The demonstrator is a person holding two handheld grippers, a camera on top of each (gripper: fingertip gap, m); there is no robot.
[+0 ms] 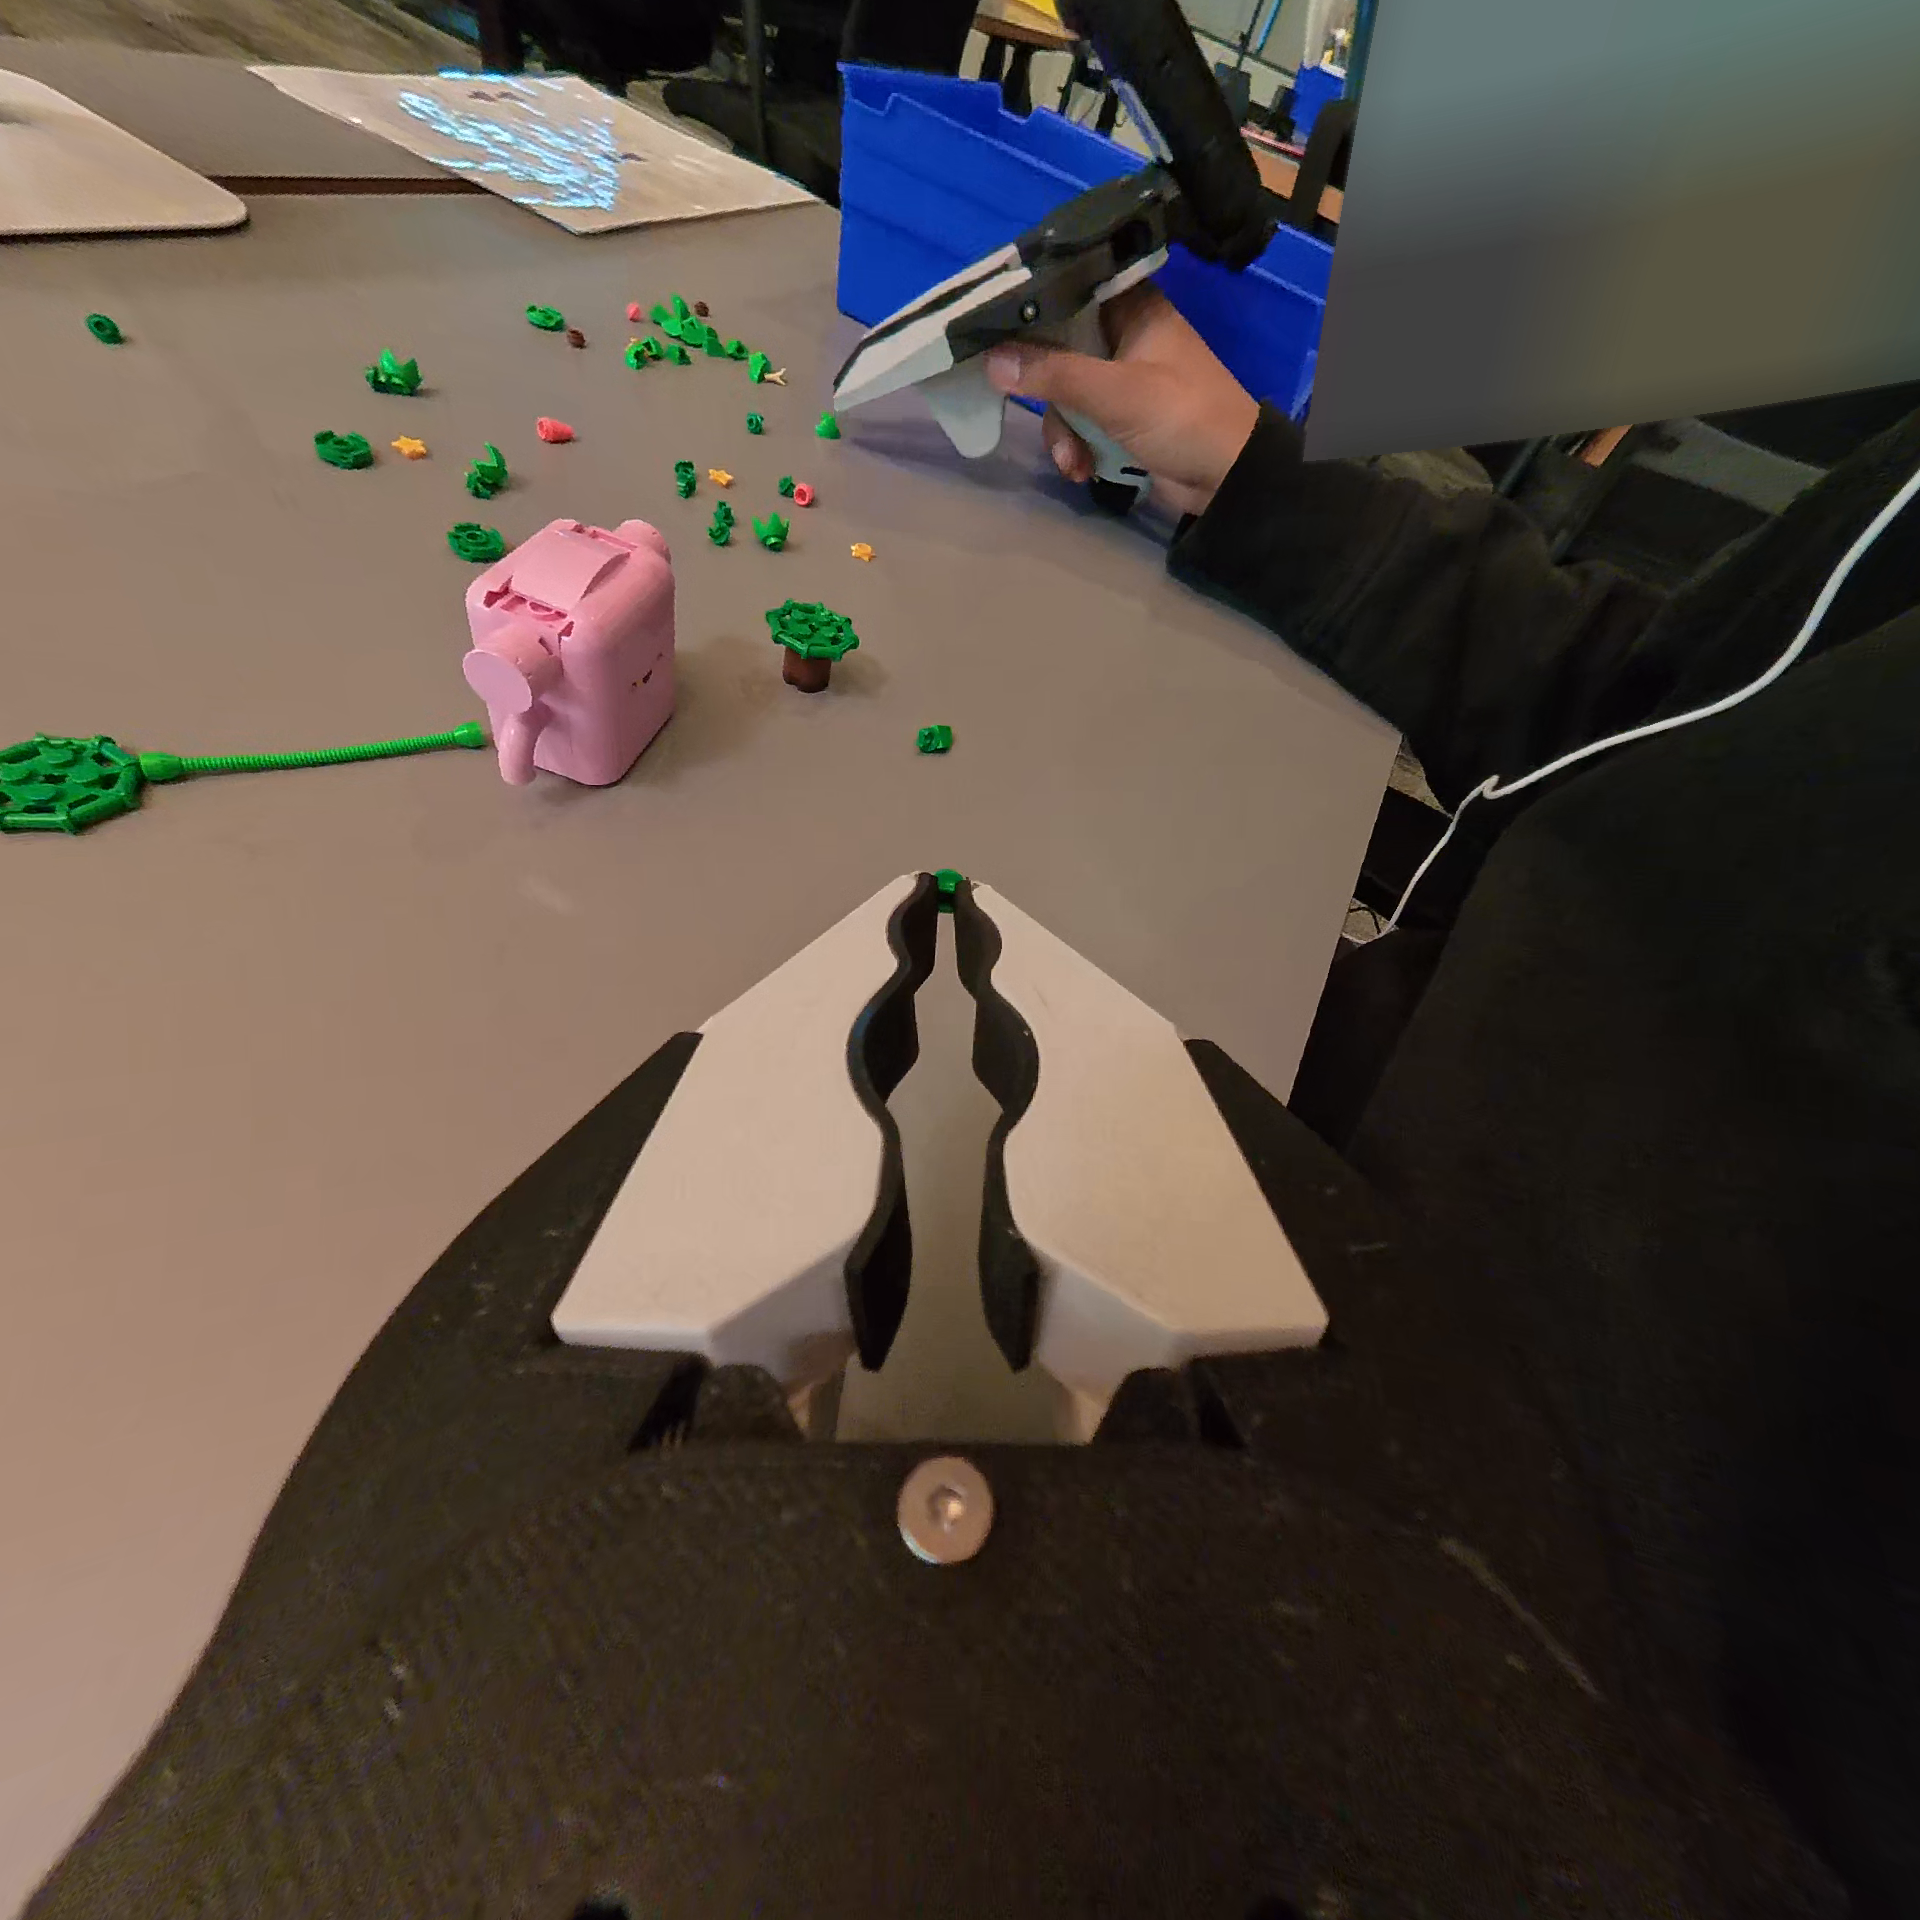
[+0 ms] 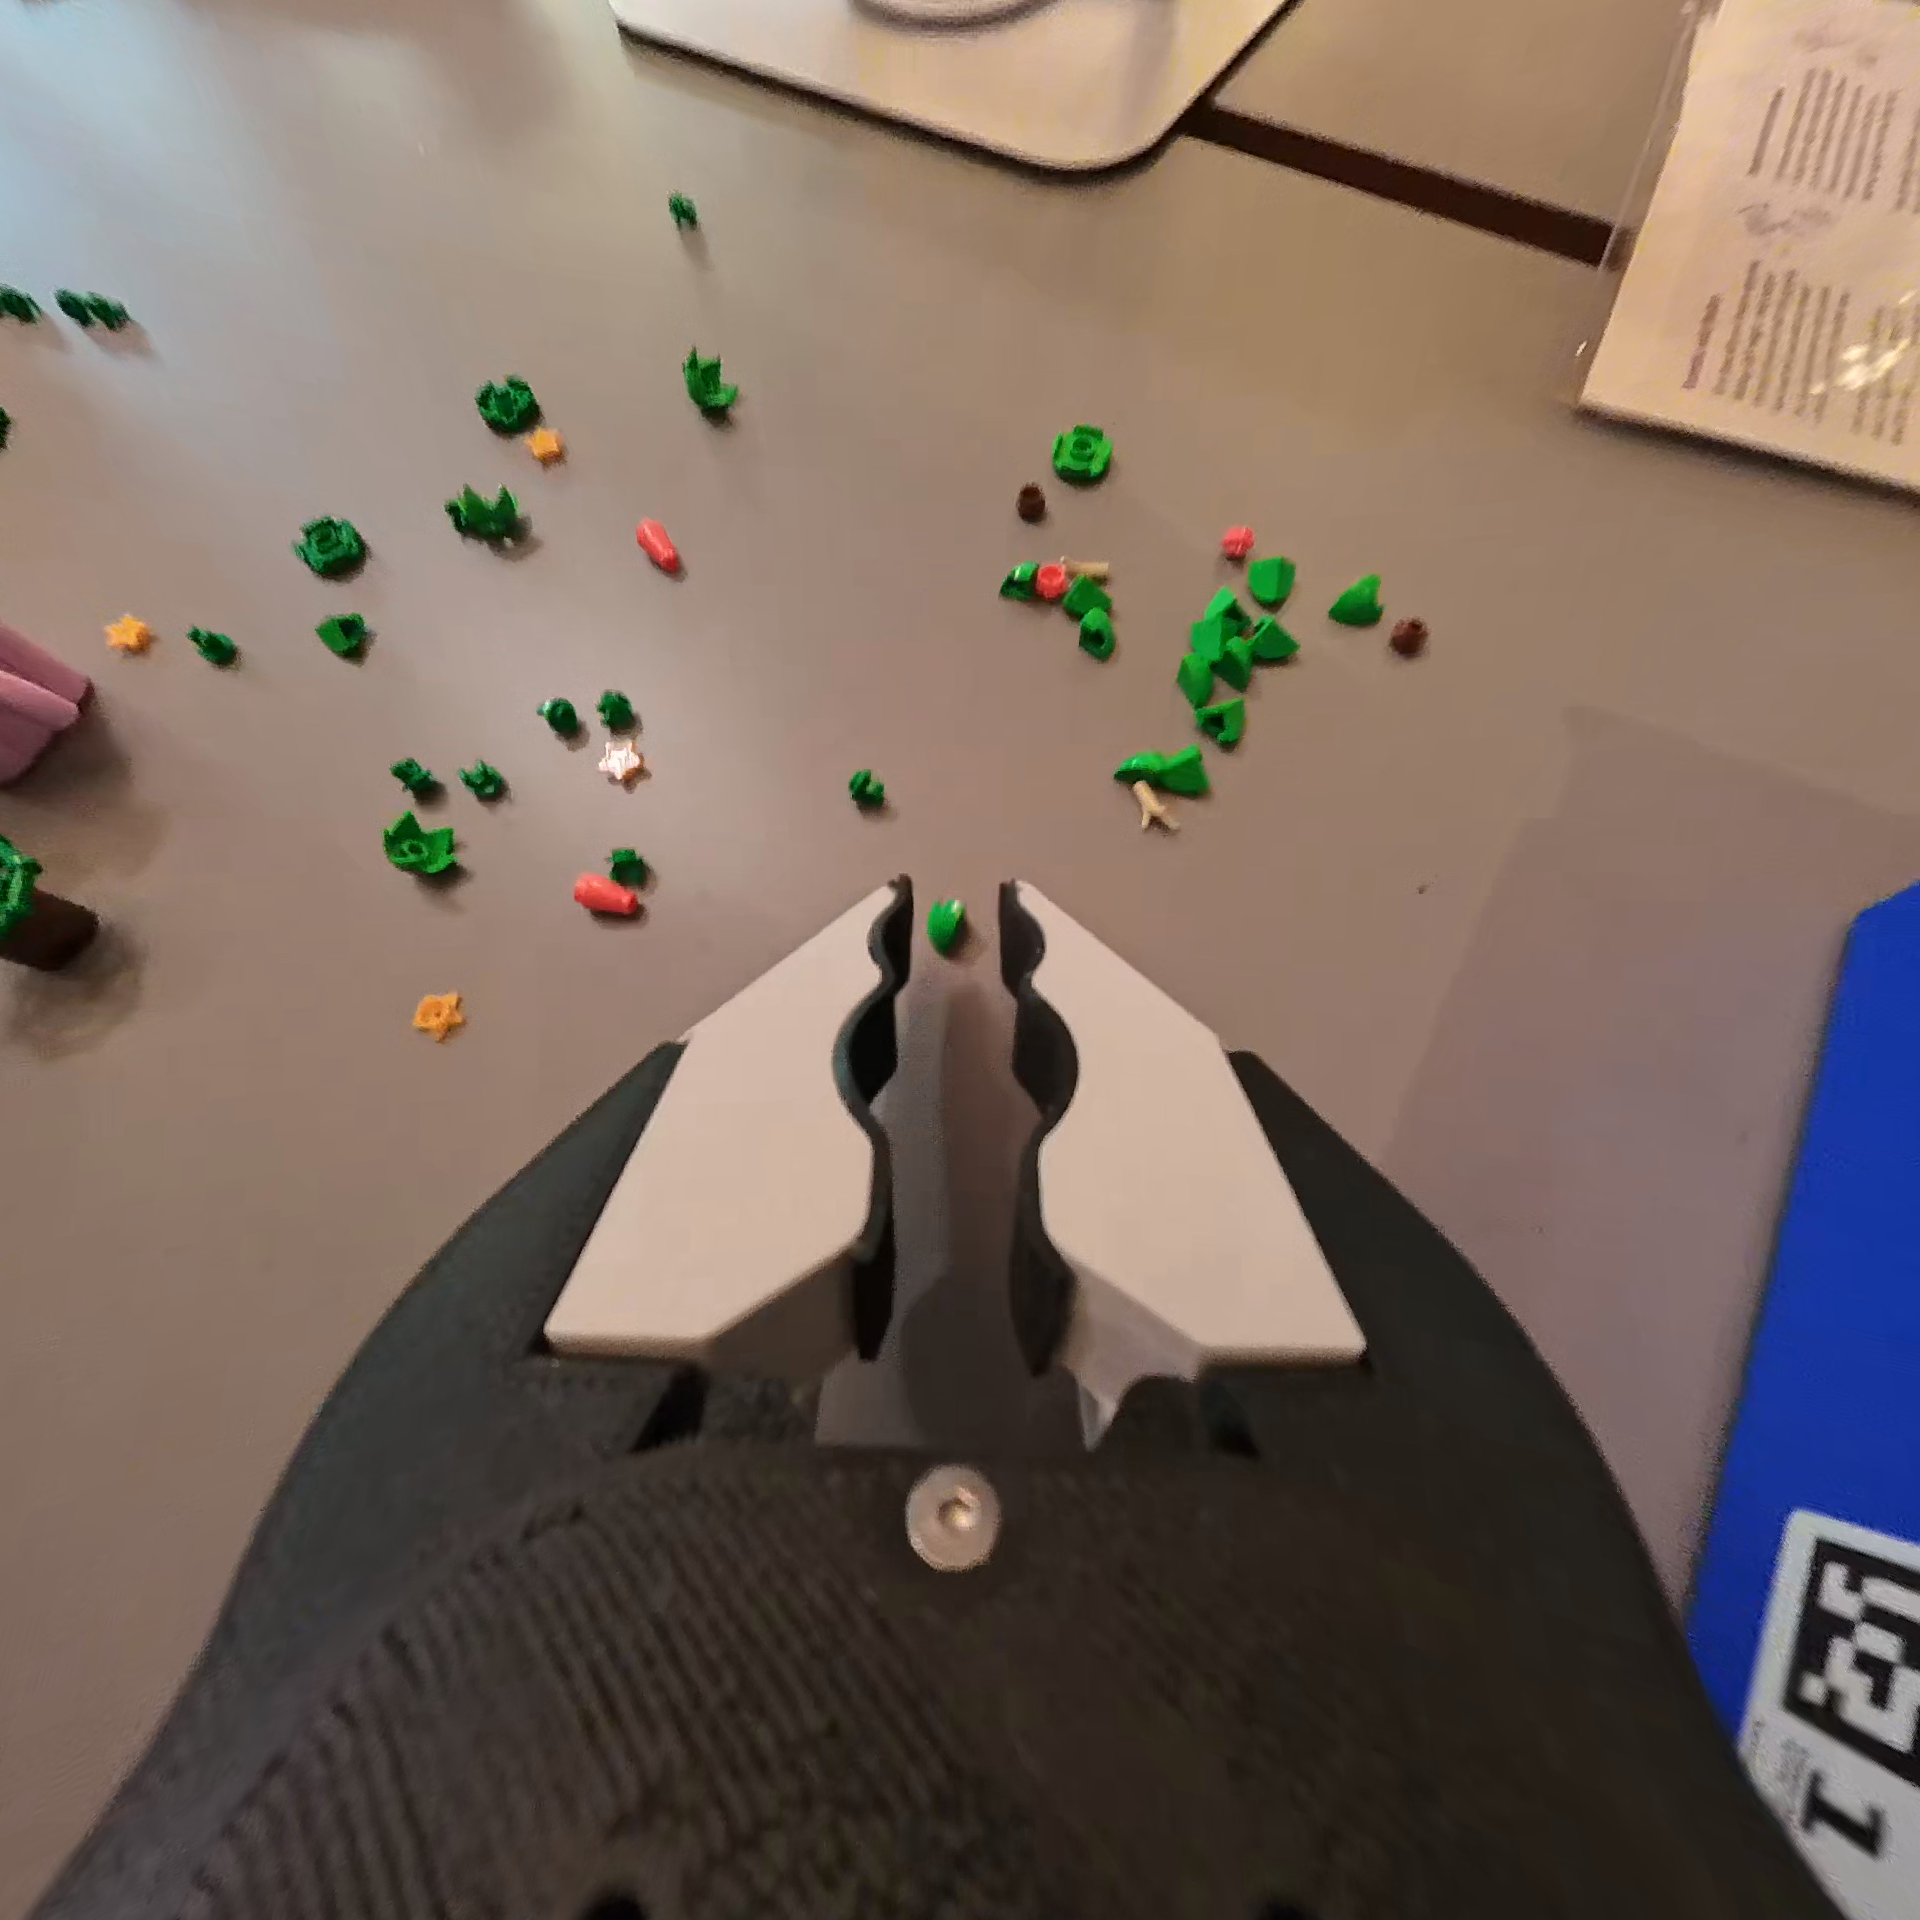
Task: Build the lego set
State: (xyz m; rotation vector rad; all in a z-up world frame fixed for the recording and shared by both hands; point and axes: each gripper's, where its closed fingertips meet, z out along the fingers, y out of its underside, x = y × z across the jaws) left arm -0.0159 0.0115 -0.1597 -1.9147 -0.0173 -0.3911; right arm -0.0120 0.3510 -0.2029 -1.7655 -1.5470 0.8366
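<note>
Left gripper (image 1: 947, 883): clamping a small green stud (image 1: 947, 882) at the fingertips, above the grey table (image 1: 260, 1039). Right gripper (image 2: 951, 904): hovering with fingers parted around a green leaf piece (image 2: 944, 925) lying on the table. Pink cube build (image 1: 571, 649) and small tree (image 1: 811, 642) standing near, loose green pieces (image 2: 1226, 644) lying scattered beyond.

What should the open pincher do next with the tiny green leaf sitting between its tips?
Probably close gently on it. The right gripper is open, and the small green leaf piece lies on the grey table between its tips, not yet held. The left gripper is already shut on a tiny green piece, so the leaf may be meant to join it.
</note>
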